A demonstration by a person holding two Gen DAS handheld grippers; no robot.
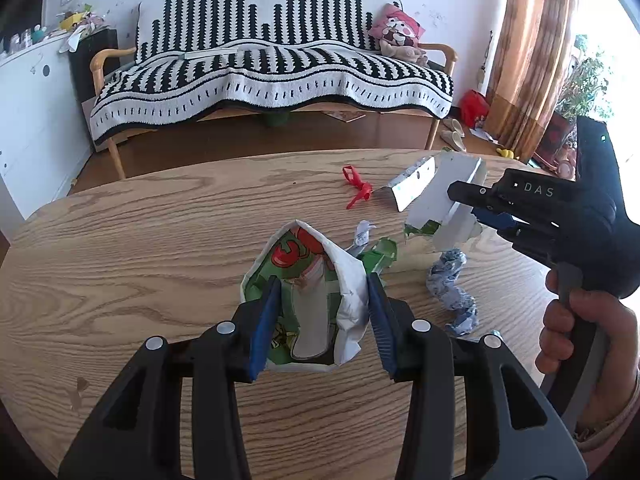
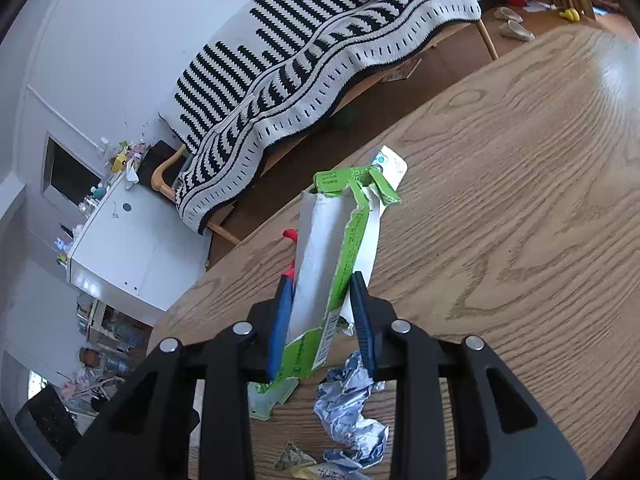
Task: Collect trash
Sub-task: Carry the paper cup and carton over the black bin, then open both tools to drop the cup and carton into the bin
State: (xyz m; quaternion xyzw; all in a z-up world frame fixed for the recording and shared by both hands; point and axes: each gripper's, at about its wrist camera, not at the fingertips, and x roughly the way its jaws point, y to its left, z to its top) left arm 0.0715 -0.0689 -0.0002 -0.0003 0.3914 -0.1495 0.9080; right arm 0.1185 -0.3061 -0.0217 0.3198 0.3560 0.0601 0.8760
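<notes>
Left tool [image 1: 322, 316] stands with its blue pads closed against both sides of a printed paper bag [image 1: 310, 280], holding its mouth upright above the wooden surface [image 1: 140, 248]; the bag reads as the collecting receptacle. Right tool [image 2: 322, 320] is clamped on a flattened green-and-white carton [image 2: 340, 248], lifted clear of the surface and tilted, with its torn top flaps pointing away from the tool. Seen from the left wrist camera, the carton [image 1: 444, 204] hangs to the right of the bag and beyond it, apart from it. Loose items on the surface: a crumpled foil wrapper [image 2: 348, 408] directly below the right tool, a green torn scrap [image 1: 378, 256] just beside the bag, a small white paper scrap [image 1: 362, 236], a red plastic strip [image 1: 358, 190] further off, and a foil-faced piece of card [image 1: 412, 184] behind the carton. Assessment: the carton is light, empty and moderately stiff, though crushed, so a grip across its flat faces near mid-length appears sound; torn edges may catch on the bag rim. The bag is thin and soft and may collapse if the pads ease off. Foil is light and springy, best pinched at its bulk.
</notes>
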